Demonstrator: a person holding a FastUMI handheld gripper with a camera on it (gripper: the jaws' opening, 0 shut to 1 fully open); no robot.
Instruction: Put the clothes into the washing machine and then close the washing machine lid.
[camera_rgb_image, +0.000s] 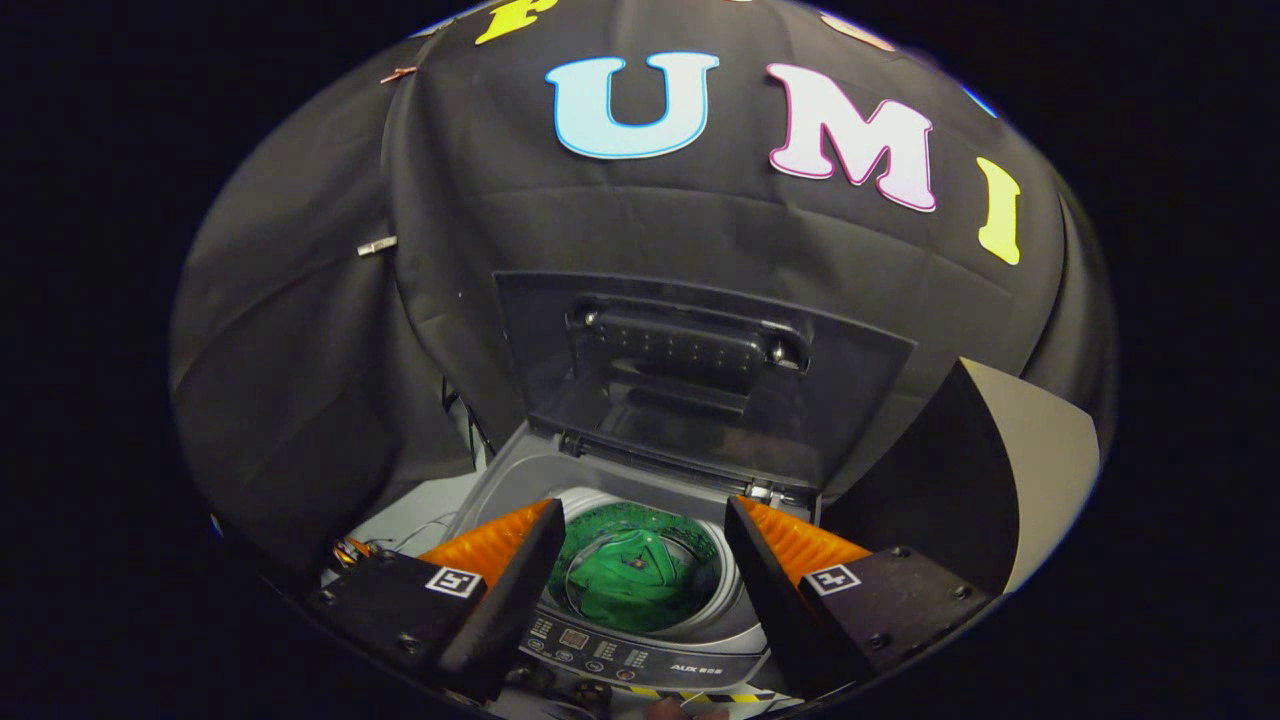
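A grey top-loading washing machine (505, 480) stands below and just ahead of my fingers. Its dark see-through lid (690, 370) is raised upright against the booth wall, with a handle bar (685, 340) across it. Down in the round drum (705, 600) lies a green garment (635, 580), crumpled at the bottom. My gripper (645, 575) hangs above the drum opening, open, with nothing between its fingers (500, 590). The green garment shows through the gap between them, well below.
The control panel (640, 655) with buttons runs along the machine's near edge. A dark panel with a pale face (1000, 480) stands to the right of the machine. Black cloth walls close in behind and to the left. Loose wires (400, 540) lie left of the machine.
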